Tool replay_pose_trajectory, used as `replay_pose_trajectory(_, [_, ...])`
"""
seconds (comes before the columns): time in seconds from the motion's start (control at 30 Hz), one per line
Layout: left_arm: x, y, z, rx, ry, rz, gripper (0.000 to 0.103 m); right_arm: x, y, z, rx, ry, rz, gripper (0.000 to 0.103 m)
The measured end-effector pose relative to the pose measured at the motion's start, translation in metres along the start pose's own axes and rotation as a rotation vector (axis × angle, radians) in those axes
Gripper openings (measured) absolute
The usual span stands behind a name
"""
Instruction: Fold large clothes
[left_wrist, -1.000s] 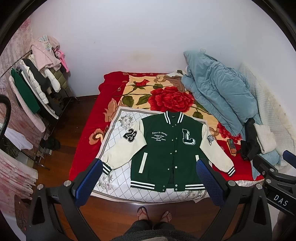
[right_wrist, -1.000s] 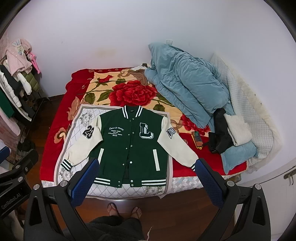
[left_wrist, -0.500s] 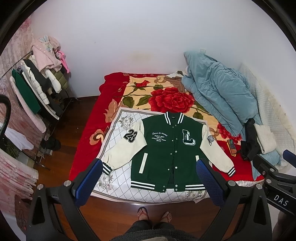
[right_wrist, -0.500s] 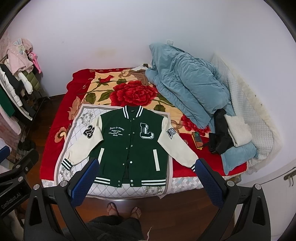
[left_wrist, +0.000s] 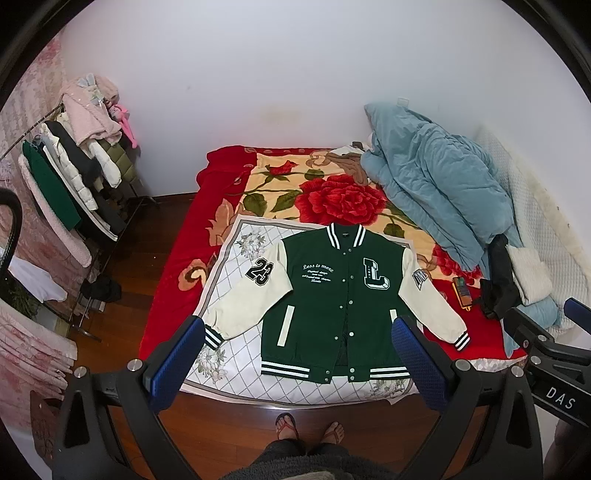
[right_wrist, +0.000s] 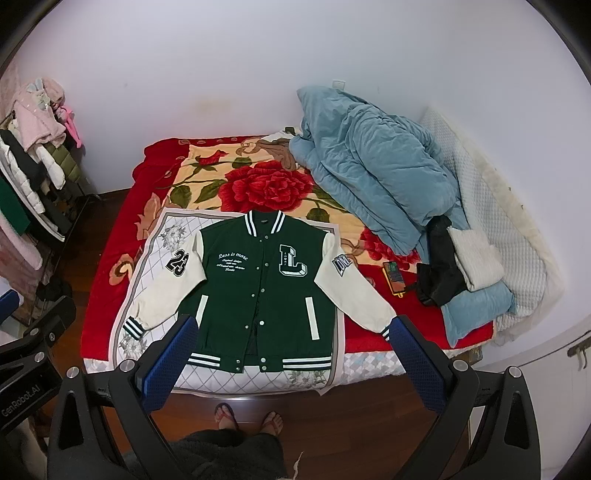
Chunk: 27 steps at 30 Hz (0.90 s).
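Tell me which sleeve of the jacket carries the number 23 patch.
The cream sleeve lying over the white quilted mat, on the clothes-rack side. The other sleeve bears a lettered patch instead and reaches onto the red blanket.

A green varsity jacket (right_wrist: 264, 291) lies flat, sleeves spread, on a floral bed (right_wrist: 110, 266), framed by the wide-open right gripper (right_wrist: 291, 334).

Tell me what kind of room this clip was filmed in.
Most likely a home bedroom: a bed under a red rose blanket, a bunched blue duvet by the wall, and a clothes rack of hanging garments. A varsity jacket lies flat for folding.
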<state>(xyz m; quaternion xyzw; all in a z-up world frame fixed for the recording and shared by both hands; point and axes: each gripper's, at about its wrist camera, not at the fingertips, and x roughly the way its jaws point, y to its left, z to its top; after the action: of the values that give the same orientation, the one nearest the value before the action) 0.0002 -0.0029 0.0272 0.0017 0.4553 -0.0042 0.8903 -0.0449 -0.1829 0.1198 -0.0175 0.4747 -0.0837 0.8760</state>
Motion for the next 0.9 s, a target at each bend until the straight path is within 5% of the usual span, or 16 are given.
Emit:
replay_pose_trajectory(0.57, [0.032,-0.003,0.009,0.024,-0.018,-0.017,0.103,0.019,-0.008,0.013,0.044,0.014,-0.032,0.103])
replay_pose_trajectory(0.7, [0.070,-0.007,0.015,0.069,-0.091,-0.028,0.103,0.064,-0.017,0.010,0.114,-0.016,-0.048,0.103])
replay_pose_trajectory(0.8, [0.119,-0.016,0.021,0.110,-0.055,-0.060,0.103,0.122,-0.039,0.006,0.208,0.028,-0.057,0.103])
replay_pose_trajectory(0.9, [0.168,-0.032,0.025,0.136,-0.046,-0.012,0.103,0.186,-0.067,-0.004,0.298,0.091,-0.088,0.103])
